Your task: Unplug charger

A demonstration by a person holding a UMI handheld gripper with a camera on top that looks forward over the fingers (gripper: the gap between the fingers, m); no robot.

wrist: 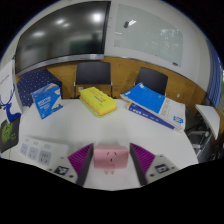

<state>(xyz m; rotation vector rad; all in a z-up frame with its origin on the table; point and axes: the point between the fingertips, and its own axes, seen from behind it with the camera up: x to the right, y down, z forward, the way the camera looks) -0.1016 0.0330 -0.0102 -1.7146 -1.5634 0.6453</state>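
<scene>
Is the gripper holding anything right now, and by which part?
A pink charger sits between the fingers of the gripper. Whether the pads press its sides or leave gaps cannot be told.

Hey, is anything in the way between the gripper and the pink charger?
Nothing visible is. The pink charger sits right between the jaws of the gripper; the yellow box lies well beyond them.
</scene>
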